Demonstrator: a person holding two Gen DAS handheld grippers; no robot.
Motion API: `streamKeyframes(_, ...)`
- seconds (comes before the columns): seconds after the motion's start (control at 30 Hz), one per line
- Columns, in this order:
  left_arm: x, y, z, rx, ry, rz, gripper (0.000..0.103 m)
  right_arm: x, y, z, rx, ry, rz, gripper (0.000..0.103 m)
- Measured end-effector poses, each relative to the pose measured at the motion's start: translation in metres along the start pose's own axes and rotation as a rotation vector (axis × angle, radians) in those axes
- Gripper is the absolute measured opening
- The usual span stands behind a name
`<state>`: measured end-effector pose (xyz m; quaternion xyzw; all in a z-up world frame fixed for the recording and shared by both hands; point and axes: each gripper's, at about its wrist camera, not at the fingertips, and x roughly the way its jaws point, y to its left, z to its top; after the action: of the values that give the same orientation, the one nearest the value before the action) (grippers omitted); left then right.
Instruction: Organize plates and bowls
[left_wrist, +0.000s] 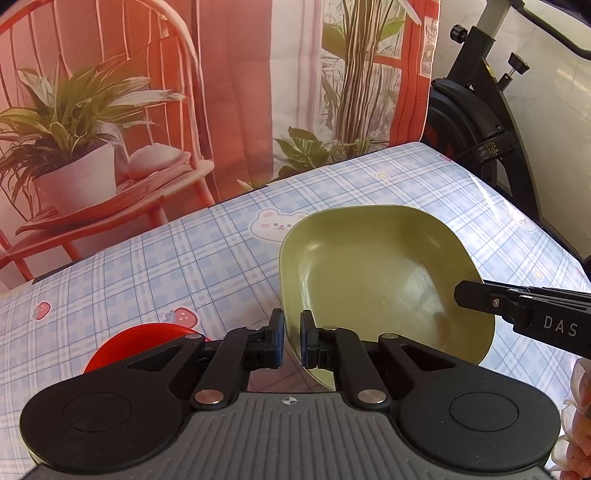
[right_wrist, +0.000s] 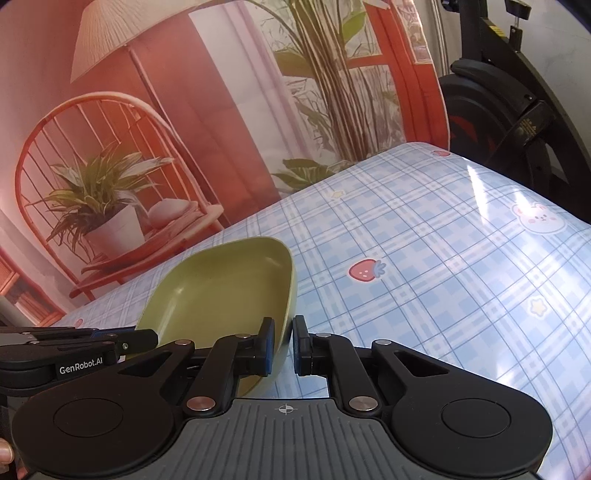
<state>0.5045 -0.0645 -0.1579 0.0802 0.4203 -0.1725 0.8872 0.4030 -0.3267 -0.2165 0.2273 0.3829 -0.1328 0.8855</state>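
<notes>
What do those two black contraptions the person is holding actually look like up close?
Both look alike: the left gripper and right gripper are matte black plastic, with a ribbed grey centre plate marked by a small crosshair, two round black housings, silver rivets, and linkage arms ending in jaws faced with blue pads. White lettering on their sides reads "GenRobot.AI" and "DAS". No cables or sleeves show.

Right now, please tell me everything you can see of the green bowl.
The green bowl is olive, glossy, smooth like plastic or melamine, with a rounded-square rim and an empty inside. It sits tilted above the checked tablecloth. The left gripper has its fingers either side of the near rim, and the right gripper does so at the opposite rim. Whether its base touches the cloth I cannot tell.
</notes>
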Motion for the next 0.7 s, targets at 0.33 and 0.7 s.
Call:
streamKeyframes(0.33, -0.056, -0.003, -0.021, 0.015, -0.037, -0.029, 0.010, -0.066, 0.012, -0.021, 0.014, -0.033, -0.007, 0.010)
streamKeyframes(0.7, -0.105, -0.007, -0.048, 0.055, -0.044, -0.058, 0.011, -0.127, 0.033, -0.059, -0.013, -0.015, -0.006, 0.012)
